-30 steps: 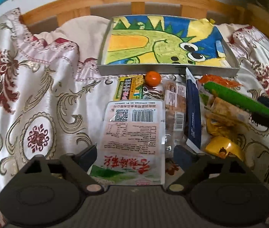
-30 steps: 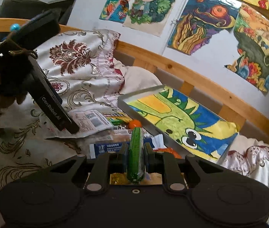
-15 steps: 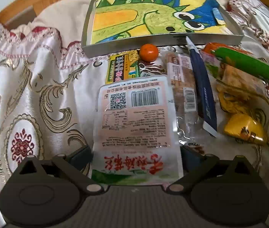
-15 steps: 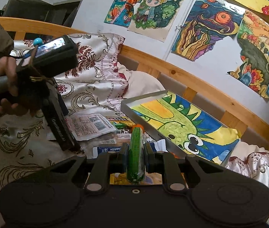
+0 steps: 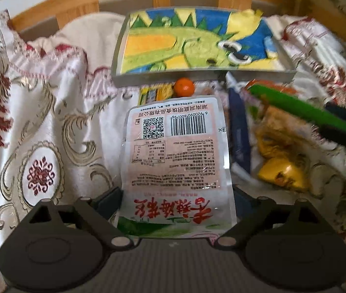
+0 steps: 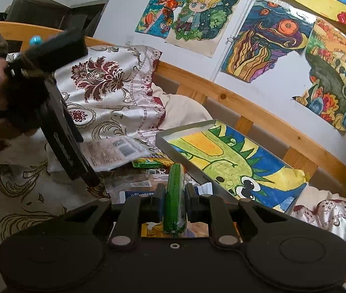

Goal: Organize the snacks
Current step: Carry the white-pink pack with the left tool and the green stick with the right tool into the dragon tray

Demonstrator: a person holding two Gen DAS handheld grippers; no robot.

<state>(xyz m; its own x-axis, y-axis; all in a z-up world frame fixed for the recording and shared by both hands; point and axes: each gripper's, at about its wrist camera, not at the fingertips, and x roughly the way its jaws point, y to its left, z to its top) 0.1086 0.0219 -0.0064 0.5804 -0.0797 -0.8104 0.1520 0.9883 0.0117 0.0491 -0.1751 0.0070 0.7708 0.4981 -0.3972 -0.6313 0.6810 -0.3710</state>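
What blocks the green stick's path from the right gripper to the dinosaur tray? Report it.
Nothing visible does. The right gripper holds the green stick, and the tray lies just ahead to the right, with only low snack packets beneath the path.

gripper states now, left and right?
Left gripper: shut on the pink snack packet.
Right gripper: shut on the green sausage stick.

White snack packet (image 5: 175,161), upside down to the left wrist camera: barcode number 6 920090 600796, QR code beside it, line of Chinese maker text at far edge, big red Chinese characters at near edge. Fine print too small to read.
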